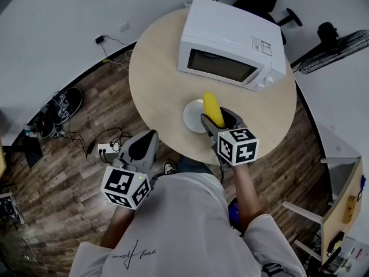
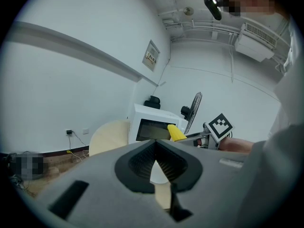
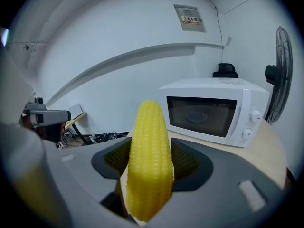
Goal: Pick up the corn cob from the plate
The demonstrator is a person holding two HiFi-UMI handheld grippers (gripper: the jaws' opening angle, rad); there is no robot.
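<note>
A yellow corn cob (image 1: 213, 109) is clamped between the jaws of my right gripper (image 1: 218, 118), just over the near edge of a white plate (image 1: 192, 118) on the round wooden table (image 1: 155, 79). In the right gripper view the cob (image 3: 148, 160) stands up between the dark pads (image 3: 186, 161), tip pointing away, and my right gripper (image 3: 150, 159) is shut on it. My left gripper (image 1: 147, 140) hangs off the table's near edge, over the floor, with its jaws together. The left gripper view shows my left gripper (image 2: 156, 161) shut and empty, with the cob (image 2: 176, 133) beyond it.
A white microwave (image 1: 230, 46) with its door closed stands on the far half of the table, just behind the plate. Below the table's left side, a power strip and cables (image 1: 106, 149) lie on the wooden floor. A fan (image 1: 334, 51) stands at the far right.
</note>
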